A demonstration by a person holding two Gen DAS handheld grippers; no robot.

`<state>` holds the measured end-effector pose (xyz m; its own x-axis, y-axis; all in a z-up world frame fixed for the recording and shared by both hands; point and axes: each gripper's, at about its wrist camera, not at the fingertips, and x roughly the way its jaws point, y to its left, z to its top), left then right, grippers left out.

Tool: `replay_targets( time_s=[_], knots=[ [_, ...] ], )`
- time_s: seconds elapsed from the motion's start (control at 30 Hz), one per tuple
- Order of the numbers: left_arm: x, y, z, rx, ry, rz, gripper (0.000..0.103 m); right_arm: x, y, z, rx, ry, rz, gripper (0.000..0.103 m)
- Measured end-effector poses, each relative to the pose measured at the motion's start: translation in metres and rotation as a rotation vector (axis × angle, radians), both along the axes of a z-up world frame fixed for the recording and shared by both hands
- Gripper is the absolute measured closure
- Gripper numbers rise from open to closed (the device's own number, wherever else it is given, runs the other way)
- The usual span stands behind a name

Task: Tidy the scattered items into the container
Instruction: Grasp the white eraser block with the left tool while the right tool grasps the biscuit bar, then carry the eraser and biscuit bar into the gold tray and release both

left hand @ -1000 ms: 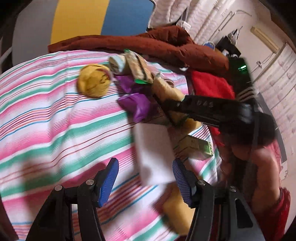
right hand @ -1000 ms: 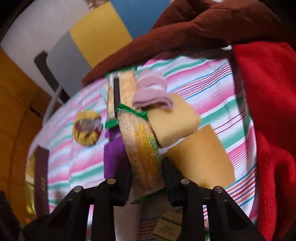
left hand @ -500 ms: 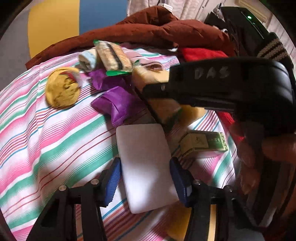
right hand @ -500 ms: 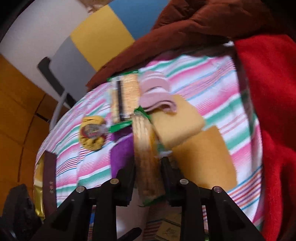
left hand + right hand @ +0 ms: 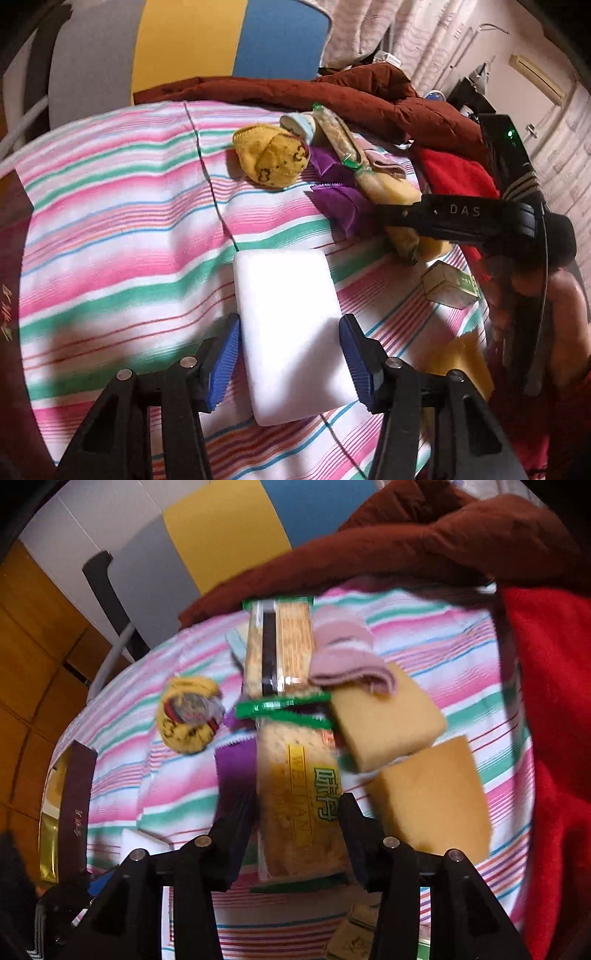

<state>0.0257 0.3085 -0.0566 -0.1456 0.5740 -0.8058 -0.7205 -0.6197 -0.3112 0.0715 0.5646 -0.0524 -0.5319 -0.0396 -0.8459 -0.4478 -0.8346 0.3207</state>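
A white sponge block [image 5: 290, 328] lies on the striped cloth [image 5: 110, 229] between the blue pads of my left gripper [image 5: 290, 356], which is shut on it. My right gripper [image 5: 295, 823] is shut on a cracker packet [image 5: 299, 805] with yellow print; it shows in the left wrist view [image 5: 400, 236] under the black right gripper body [image 5: 458, 221]. A second cracker packet [image 5: 280, 650], a pink sock [image 5: 343, 657], yellow sponges [image 5: 388, 716], a purple packet [image 5: 340, 203] and a yellow sock ball [image 5: 271, 157] lie in a cluster.
A dark box with a gold lining [image 5: 70, 790] sits at the cloth's left edge. A small green box [image 5: 450, 284] lies near the right. Brown [image 5: 332, 99] and red [image 5: 554, 701] blankets bound the far and right sides.
My left gripper moved forward around the white sponge and closed on it. My right gripper kept hold of the cracker packet and shifted it slightly.
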Motion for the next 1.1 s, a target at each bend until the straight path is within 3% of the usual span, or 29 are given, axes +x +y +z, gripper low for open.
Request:
replay_targets(
  time_s=[0.13,0.3,0.63,0.83,1.1],
  knots=[
    [0.001,0.008,-0.004,-0.001,0.023,0.005,0.047,0.000,0.002,-0.009,-0.026,-0.028,-0.001,0.068],
    [0.006,0.006,0.001,0.017,0.068,-0.022,0.053,0.009,0.005,-0.005,-0.037,-0.010,-0.031,0.072],
    [0.004,-0.016,0.032,0.114,0.122,-0.003,0.055,0.028,0.015,0.025,-0.066,0.175,-0.083,0.073],
    [-0.009,-0.054,0.049,0.157,0.122,0.084,0.055,0.018,-0.017,0.039,-0.022,0.200,0.014,0.073],
    [-0.045,-0.130,0.065,0.194,0.135,0.269,0.055,-0.015,-0.093,0.052,-0.115,0.222,0.162,0.073]
  ],
)
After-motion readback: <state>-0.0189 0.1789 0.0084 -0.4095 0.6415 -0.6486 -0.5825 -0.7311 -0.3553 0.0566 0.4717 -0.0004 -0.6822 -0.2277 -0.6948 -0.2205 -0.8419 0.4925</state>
